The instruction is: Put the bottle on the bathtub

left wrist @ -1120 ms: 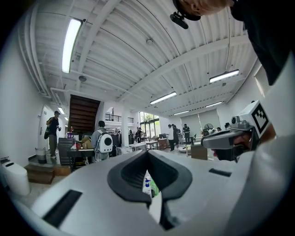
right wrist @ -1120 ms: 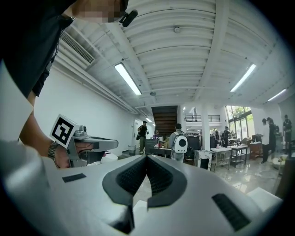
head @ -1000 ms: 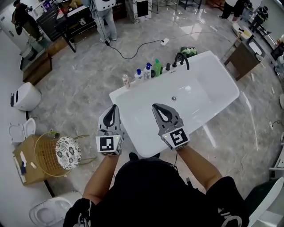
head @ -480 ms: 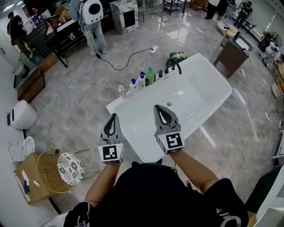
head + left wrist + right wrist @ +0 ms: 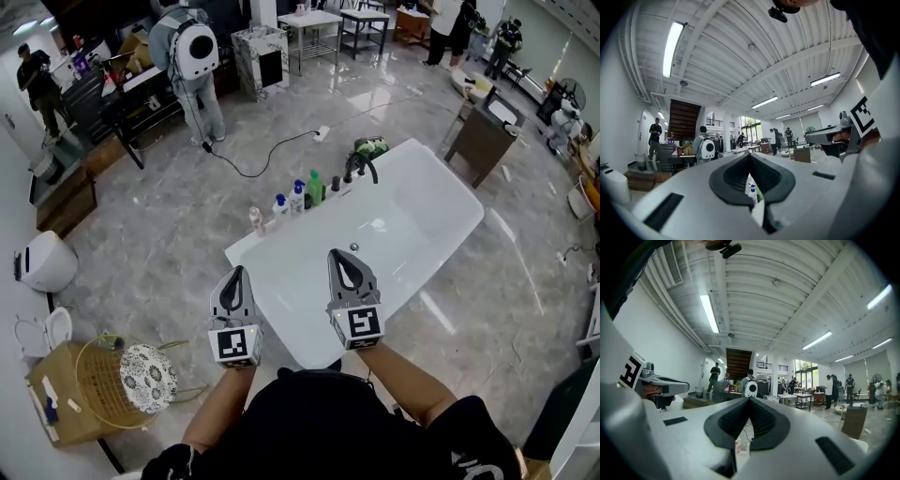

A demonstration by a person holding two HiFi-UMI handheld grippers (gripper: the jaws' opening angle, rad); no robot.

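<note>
**White tub rim already carries bottles; both tongs closed and empty**

The bathtub lies straight ahead. Over its near end the left gripper and right gripper are held level side by side. Their jaws are pressed together with nothing between, probably a resting pose. A row of bottles stands on the tub's left rim beside the tap, so a bottle lies where the task wants one. Only the head view shows the row whole; the gripper views catch just slivers through the gap under the jaw tips.
</note>
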